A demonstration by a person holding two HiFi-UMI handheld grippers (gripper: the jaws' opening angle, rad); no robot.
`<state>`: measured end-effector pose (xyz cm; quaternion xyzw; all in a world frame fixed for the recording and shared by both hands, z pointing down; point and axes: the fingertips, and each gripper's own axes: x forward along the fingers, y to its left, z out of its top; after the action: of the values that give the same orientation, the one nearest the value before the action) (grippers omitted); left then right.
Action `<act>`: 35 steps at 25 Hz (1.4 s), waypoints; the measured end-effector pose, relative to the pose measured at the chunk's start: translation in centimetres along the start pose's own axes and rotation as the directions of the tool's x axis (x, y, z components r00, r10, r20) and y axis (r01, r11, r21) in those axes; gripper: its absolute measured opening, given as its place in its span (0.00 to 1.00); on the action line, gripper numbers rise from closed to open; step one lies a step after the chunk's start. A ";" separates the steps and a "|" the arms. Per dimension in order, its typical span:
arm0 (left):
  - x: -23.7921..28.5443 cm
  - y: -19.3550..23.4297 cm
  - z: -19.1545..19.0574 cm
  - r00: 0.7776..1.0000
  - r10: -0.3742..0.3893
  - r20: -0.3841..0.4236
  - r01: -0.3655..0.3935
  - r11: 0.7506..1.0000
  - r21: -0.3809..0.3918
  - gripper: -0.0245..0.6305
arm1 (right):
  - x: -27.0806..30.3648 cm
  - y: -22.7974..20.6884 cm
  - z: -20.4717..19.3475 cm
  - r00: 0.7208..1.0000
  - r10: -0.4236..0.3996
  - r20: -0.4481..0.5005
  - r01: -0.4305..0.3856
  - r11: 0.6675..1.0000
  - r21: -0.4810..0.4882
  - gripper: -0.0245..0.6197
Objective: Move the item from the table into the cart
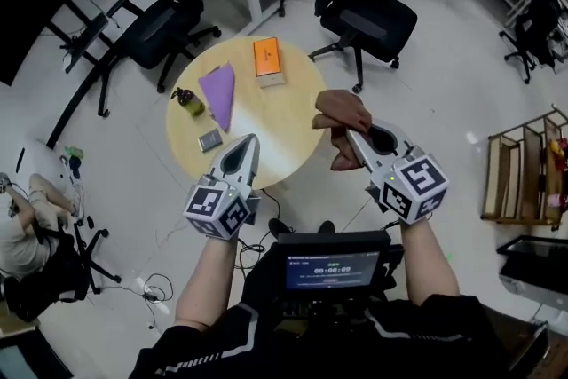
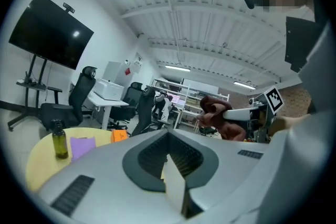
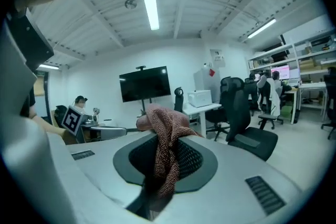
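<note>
My right gripper (image 1: 353, 134) is shut on a brown knitted cloth (image 1: 341, 113), which it holds up over the right edge of the round yellow table (image 1: 282, 157). In the right gripper view the cloth (image 3: 165, 136) hangs bunched between the jaws of that gripper (image 3: 160, 165). The left gripper (image 1: 250, 140) hovers over the table's near edge, jaws together and empty. Its own view shows the left gripper (image 2: 169, 157) with nothing in it, and the cloth (image 2: 220, 113) off to the right. A wooden cart (image 1: 524, 177) stands on the floor at the far right.
On the table lie an orange box (image 1: 267, 59), a purple cloth (image 1: 218, 93), a small dark bottle (image 1: 187, 100) and a small grey item (image 1: 210, 140). Black office chairs (image 1: 366, 13) ring the table's far side. A person sits on the floor at the left (image 1: 31, 217).
</note>
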<state>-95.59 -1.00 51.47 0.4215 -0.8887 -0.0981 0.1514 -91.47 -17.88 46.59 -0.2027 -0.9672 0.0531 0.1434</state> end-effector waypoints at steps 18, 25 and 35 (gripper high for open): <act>10.6 -34.4 -2.8 0.711 -0.692 -0.123 0.703 0.704 0.104 0.04 | -35.7 -8.0 -4.2 0.711 -0.685 0.156 0.666 0.728 0.163 0.11; 3.8 -54.3 -6.8 0.458 -0.858 -0.233 0.888 0.454 0.073 0.04 | -56.5 -0.1 -6.7 0.450 -0.880 0.154 0.853 0.475 0.217 0.11; -21.8 -91.9 -17.4 0.026 -0.959 -0.284 0.999 0.016 0.038 0.04 | -95.6 21.7 -16.8 0.022 -0.994 0.103 0.956 0.051 0.290 0.11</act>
<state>-10.28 -42.35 35.89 0.9391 -0.3345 -0.0353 0.0702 5.54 -36.33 34.64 0.5360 -0.8433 0.0351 0.0177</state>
